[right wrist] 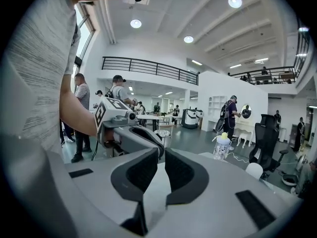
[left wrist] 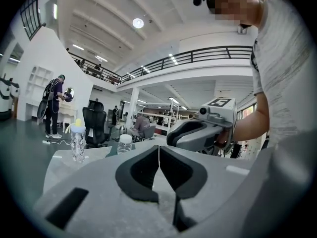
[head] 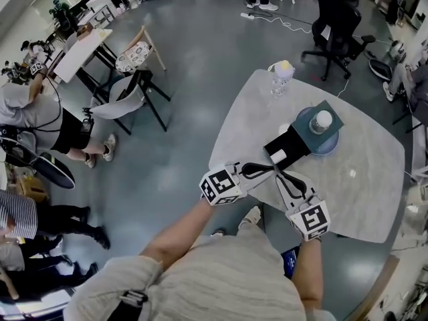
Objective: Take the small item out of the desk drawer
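Observation:
A small black drawer unit with a white patch at its near end lies on the pale grey table; whether it stands open I cannot tell, and no small item shows. My left gripper is shut and empty just in front of it, near the table's front edge. My right gripper is shut and empty too, its tips almost meeting the left's. The left gripper view shows shut jaws with the right gripper's body beyond. In the right gripper view the jaws are together, with the left gripper's body behind.
A blue plate behind the drawer unit carries a teal piece and a white-capped bottle. A baby bottle stands at the table's far edge. Chairs, desks and several people surround the table on the grey floor.

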Tool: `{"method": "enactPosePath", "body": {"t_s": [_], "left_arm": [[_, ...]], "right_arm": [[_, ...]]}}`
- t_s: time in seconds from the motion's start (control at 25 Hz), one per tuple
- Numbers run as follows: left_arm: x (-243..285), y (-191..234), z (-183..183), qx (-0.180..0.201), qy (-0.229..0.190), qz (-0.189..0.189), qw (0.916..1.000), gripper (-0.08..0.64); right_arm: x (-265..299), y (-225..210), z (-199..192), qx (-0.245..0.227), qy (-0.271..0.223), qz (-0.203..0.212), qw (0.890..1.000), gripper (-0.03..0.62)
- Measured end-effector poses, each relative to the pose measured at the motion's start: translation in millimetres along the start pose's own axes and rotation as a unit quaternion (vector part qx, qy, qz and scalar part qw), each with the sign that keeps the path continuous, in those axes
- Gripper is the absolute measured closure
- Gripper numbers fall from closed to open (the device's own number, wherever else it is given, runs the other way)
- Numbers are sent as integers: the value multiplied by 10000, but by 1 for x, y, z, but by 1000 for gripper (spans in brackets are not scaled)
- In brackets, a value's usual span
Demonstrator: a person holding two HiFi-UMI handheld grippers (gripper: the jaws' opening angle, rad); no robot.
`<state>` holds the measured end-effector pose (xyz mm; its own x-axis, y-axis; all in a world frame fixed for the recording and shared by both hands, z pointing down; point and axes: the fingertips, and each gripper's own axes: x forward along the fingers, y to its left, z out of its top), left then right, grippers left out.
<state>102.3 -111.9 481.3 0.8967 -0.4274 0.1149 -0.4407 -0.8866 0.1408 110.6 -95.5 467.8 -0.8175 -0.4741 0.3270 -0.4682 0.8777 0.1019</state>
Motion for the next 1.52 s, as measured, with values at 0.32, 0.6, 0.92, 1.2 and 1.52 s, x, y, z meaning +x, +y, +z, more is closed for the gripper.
{"method": "enactPosePath", "body": {"t_s": [0.32, 0.6, 0.92, 1.2, 1.52], "left_arm": [[32, 39, -7, -23, 203, 309, 9993, 541], [29, 66, -18, -126, 285, 437, 9986, 541], [27, 89, -48, -306, 504, 283, 9979, 543], [25, 107, -69, -497, 655, 279, 9962, 541], [29, 123, -79, -670, 632, 267, 9954, 543]], "right_arm": [[21, -46, -15, -420, 424, 601, 9964, 581], [47, -53, -24, -822, 820, 1113, 9870, 581], [82, -57, -62, -1934, 1914, 1693, 9472, 581], [103, -56, -109, -2588, 2854, 2389, 8913, 581], [115, -67, -151, -3224, 3593, 3006, 8225, 526]]}}
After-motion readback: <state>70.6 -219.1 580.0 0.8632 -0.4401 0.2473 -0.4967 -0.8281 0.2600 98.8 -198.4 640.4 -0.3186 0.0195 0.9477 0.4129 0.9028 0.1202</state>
